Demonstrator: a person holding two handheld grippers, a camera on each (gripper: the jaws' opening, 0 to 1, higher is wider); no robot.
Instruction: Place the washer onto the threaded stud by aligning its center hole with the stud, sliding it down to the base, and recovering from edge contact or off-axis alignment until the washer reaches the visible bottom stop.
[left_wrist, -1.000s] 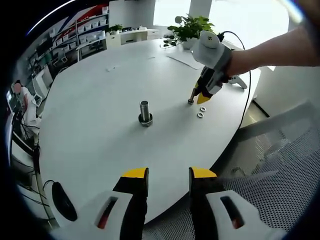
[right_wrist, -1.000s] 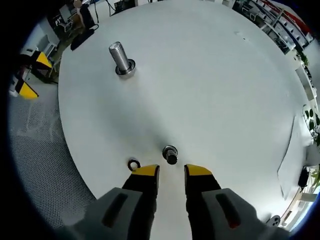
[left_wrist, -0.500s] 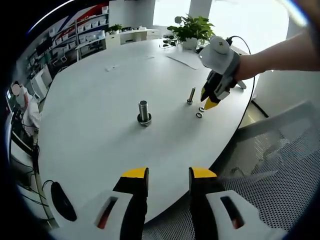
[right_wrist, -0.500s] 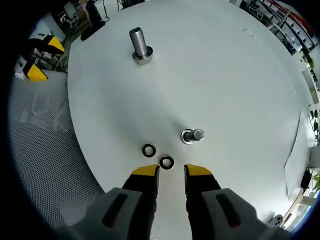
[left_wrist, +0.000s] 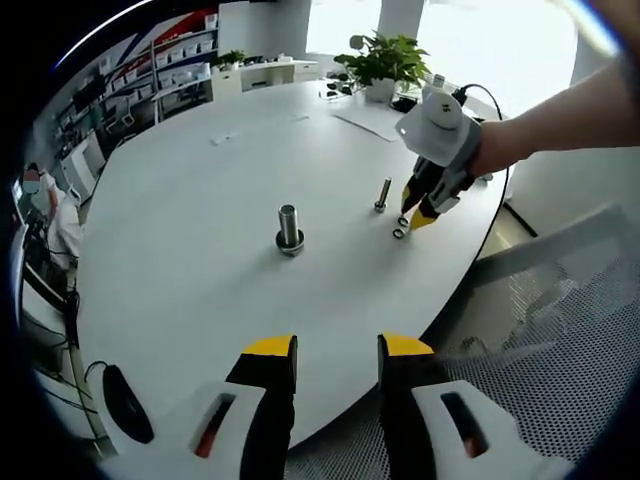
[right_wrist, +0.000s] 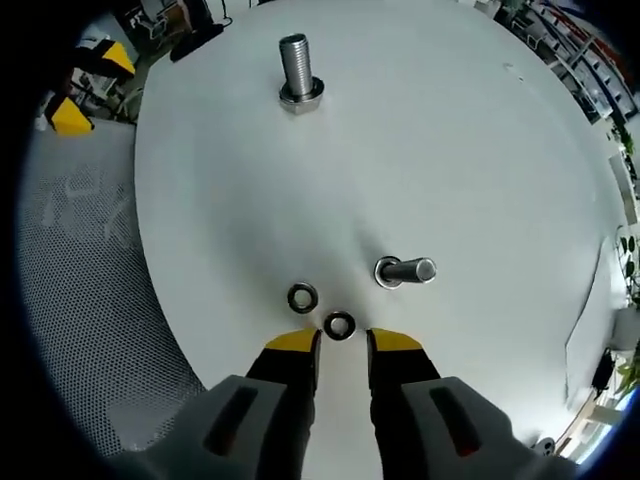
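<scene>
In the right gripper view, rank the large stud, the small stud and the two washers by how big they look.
1. Large stud, though it stands farthest from the camera.
2. Small stud.
3. The two washers, left and right: they look alike, so no ranking between them.

Open tabletop (right_wrist: 480, 150) around big stud (right_wrist: 298, 75); small stud (right_wrist: 405, 271) and two washers (right_wrist: 320, 311) crowd right tongs' (right_wrist: 340, 342) tips.
</scene>
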